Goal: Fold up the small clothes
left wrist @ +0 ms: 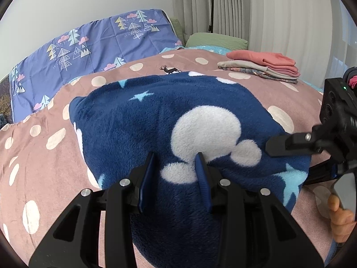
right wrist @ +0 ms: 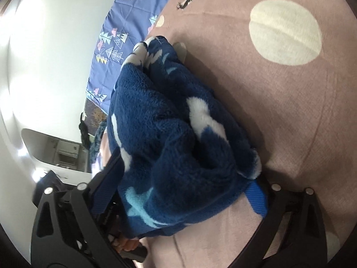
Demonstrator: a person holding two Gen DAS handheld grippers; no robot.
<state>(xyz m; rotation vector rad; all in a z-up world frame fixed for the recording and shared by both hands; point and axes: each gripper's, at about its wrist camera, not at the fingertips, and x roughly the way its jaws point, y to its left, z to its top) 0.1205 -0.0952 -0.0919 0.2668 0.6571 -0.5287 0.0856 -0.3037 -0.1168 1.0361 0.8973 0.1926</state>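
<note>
Bedspread (left wrist: 55, 163) under plush navy star-printed garment (left wrist: 138, 129)

A navy fleece garment (left wrist: 169, 138) with white mouse heads and pale stars lay folded and bunched on the pink dotted bed (left wrist: 40, 156)

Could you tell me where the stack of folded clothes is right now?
In the left wrist view the stack sits on the dotted bedspread at upper right, beyond the blue fleece, near the green pillow.

A pink dotted bedspread (left wrist: 40, 156) carries a navy fleece garment (left wrist: 138, 129) — folded clothes (left wrist: 265, 67) behind.
</note>
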